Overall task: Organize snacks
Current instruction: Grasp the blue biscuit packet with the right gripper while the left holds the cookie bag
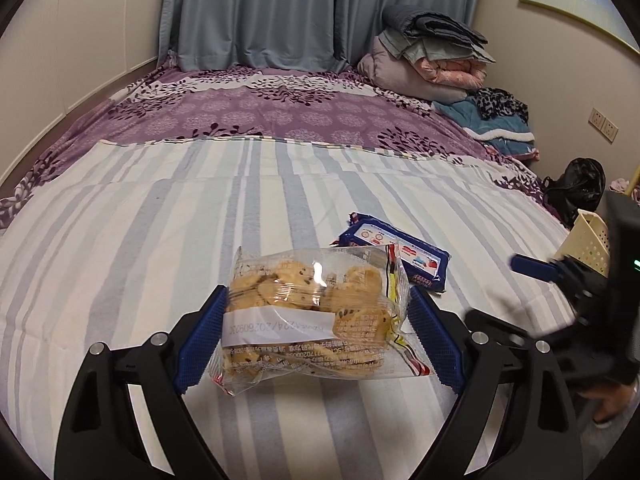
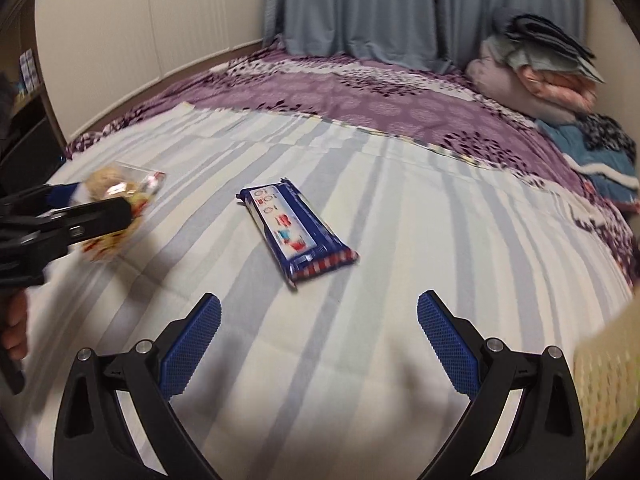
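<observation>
The left gripper (image 1: 316,320) pinches a clear bag of cookies (image 1: 308,304) above the striped bedspread (image 1: 160,220). The right gripper (image 2: 320,336) hangs spread and empty, near a blue snack pack (image 2: 294,228) lying on the bed.

Bed (image 1: 168,216) fills small room, striped pale sheet laid over purple floral cover (image 1: 280,108). Grey-blue curtains (image 1: 256,12) drawn behind. Folded quilts (image 1: 424,56) stacked in far right corner. Cream walls (image 1: 80,40); wall sockets (image 1: 603,124) at right.
</observation>
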